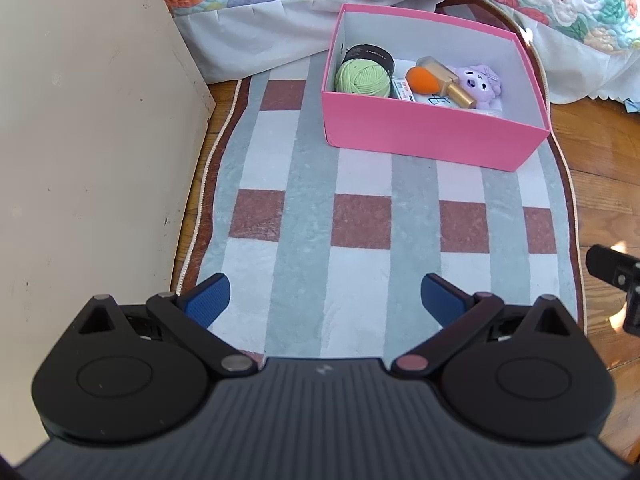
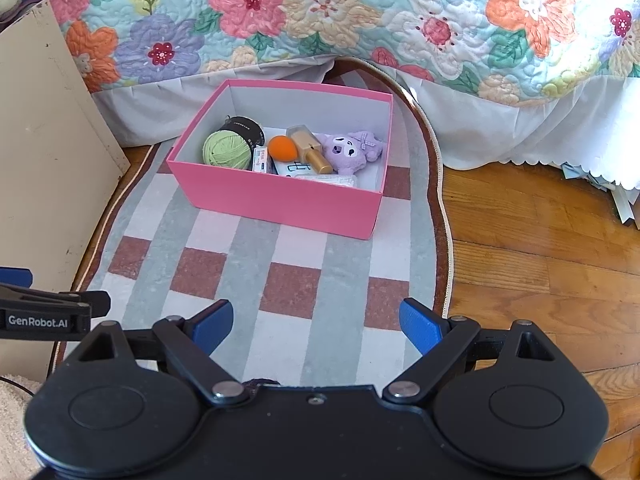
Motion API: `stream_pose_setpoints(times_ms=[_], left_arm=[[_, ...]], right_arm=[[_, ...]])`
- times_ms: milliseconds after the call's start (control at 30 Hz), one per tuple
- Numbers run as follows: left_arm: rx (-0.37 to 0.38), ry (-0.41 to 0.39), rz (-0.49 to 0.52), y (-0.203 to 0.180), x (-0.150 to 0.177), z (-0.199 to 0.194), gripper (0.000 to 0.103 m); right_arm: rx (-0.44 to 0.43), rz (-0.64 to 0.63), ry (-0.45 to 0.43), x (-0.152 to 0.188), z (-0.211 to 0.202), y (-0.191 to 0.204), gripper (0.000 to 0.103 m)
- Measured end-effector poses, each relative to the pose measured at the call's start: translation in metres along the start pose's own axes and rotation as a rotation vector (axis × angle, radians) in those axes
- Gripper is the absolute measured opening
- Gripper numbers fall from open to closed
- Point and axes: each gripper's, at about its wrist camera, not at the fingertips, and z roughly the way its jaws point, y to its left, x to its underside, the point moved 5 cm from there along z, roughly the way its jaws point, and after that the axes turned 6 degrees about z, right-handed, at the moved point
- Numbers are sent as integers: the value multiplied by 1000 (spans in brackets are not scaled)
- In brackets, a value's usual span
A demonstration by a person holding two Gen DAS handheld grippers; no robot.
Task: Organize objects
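Observation:
A pink box stands on the checked rug near the bed. Inside it lie a green yarn ball, a black round tin, an orange sponge, a gold bottle, a purple plush toy and small flat packets. My left gripper hangs open over the rug, well short of the box, with nothing between its blue pads. My right gripper is likewise open and empty above the rug.
The rug lies on a wooden floor. A beige cabinet side stands at the left. A bed with a floral quilt and white skirt rises behind the box.

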Motion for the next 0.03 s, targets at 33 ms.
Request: stream_pose_setpoints(times_ms=[33], left_arm=[[-1,1,1,0,0,0,103]], right_arm=[[-1,-2,-1,0,0,0,93]])
